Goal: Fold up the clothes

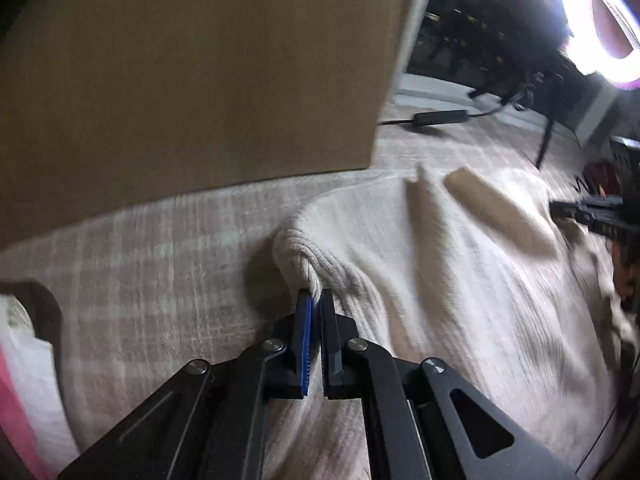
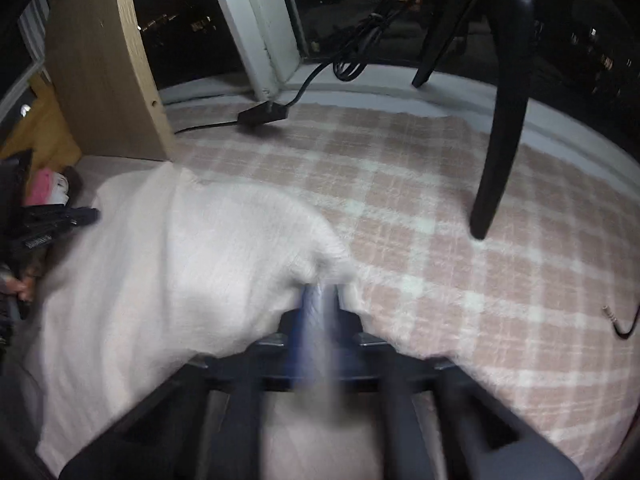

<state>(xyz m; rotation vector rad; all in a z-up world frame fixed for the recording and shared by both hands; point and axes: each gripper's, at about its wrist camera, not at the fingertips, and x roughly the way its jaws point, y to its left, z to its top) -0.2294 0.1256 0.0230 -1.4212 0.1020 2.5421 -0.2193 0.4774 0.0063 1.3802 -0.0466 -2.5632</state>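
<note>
A cream knitted sweater (image 1: 440, 264) lies spread on a pink and white plaid rug (image 1: 160, 248). My left gripper (image 1: 316, 296) is shut on a ribbed corner of the sweater, which bunches up just ahead of the fingertips. In the right wrist view the same sweater (image 2: 192, 248) lies to the left, and my right gripper (image 2: 320, 292) is shut on its near right corner; this view is motion-blurred. The right gripper also shows at the right edge of the left wrist view (image 1: 592, 212), and the left gripper at the left edge of the right wrist view (image 2: 52, 220).
A wooden furniture panel (image 1: 192, 72) stands behind the rug on the left. A black power adapter with cable (image 2: 264, 114) lies by the window frame. A black stand leg (image 2: 500, 140) rests on the rug (image 2: 460, 220) at the right. A pink and white cloth (image 1: 24, 380) lies at the far left.
</note>
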